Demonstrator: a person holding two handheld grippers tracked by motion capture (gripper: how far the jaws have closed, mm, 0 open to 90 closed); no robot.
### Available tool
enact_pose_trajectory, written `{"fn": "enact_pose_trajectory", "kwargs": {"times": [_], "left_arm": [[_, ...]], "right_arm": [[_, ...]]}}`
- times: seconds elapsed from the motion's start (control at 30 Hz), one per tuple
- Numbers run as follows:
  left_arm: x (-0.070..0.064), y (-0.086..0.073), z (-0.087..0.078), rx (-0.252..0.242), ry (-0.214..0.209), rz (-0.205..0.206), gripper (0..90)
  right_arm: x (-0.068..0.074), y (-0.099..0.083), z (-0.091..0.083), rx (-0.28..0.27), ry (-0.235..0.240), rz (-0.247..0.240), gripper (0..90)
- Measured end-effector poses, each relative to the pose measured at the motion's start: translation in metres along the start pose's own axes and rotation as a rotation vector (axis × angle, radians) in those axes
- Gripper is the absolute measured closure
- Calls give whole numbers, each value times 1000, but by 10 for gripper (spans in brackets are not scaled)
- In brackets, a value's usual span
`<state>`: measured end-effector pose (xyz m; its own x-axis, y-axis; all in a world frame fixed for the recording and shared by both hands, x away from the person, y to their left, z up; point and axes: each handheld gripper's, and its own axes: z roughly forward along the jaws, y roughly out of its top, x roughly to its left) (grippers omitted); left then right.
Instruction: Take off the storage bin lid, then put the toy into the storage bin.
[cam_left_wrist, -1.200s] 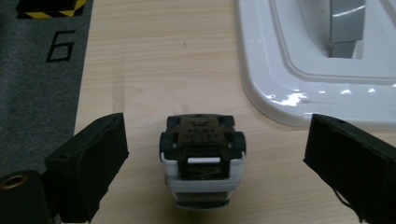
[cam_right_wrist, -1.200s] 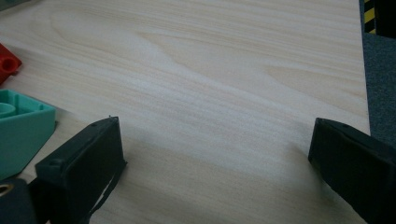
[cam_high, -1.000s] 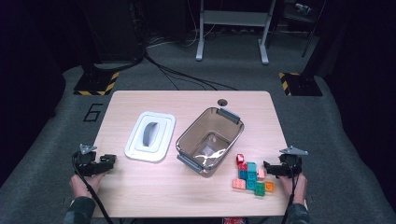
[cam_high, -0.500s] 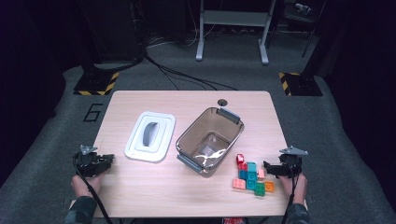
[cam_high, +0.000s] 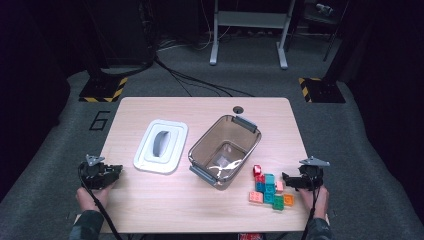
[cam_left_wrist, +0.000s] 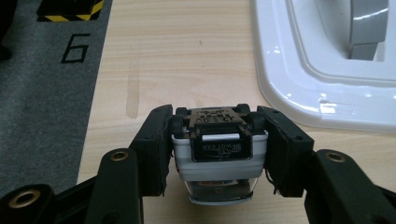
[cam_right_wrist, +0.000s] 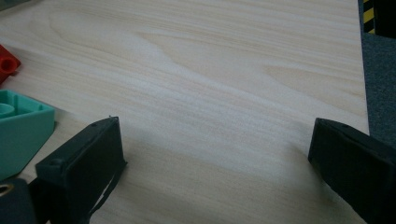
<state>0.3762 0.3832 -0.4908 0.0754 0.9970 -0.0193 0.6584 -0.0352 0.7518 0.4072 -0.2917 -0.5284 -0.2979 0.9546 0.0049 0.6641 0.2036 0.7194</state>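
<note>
My left gripper (cam_high: 116, 173) sits at the table's front left corner. In the left gripper view it (cam_left_wrist: 219, 135) is shut on a small white toy car (cam_left_wrist: 218, 165), whose dark underside faces the camera. My right gripper (cam_high: 286, 178) rests at the front right, just right of a cluster of coloured bricks (cam_high: 269, 191). Its jaws (cam_right_wrist: 219, 154) stand wide open over bare wood with nothing between them. A teal brick (cam_right_wrist: 21, 126) and a red brick (cam_right_wrist: 6, 63) lie to the left of the jaws.
A clear brown bin (cam_high: 250, 146) with grey handles stands empty in the middle of the wooden table (cam_high: 175, 210). Its white lid (cam_high: 161, 146) lies flat to the left and reaches close to the left gripper (cam_left_wrist: 327, 70). Grey carpet surrounds the table.
</note>
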Motion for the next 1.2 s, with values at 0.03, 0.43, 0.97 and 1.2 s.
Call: {"fn": "enact_pose_trajectory", "kwargs": {"times": [0.03, 0.43, 0.97, 1.2], "left_arm": [[0, 1, -1, -6, -3, 4, 482], [-10, 15, -14, -44, -40, 36, 482], [-33, 43, -35, -84, -109, 95, 482], [-44, 55, -43, -89, -139, 122, 481]], "right_arm": [[0, 0, 0, 0, 0, 0, 24], [0, 0, 0, 0, 0, 0, 25], [0, 0, 0, 0, 1, -1, 26], [0, 0, 0, 0, 1, 0, 26]]}}
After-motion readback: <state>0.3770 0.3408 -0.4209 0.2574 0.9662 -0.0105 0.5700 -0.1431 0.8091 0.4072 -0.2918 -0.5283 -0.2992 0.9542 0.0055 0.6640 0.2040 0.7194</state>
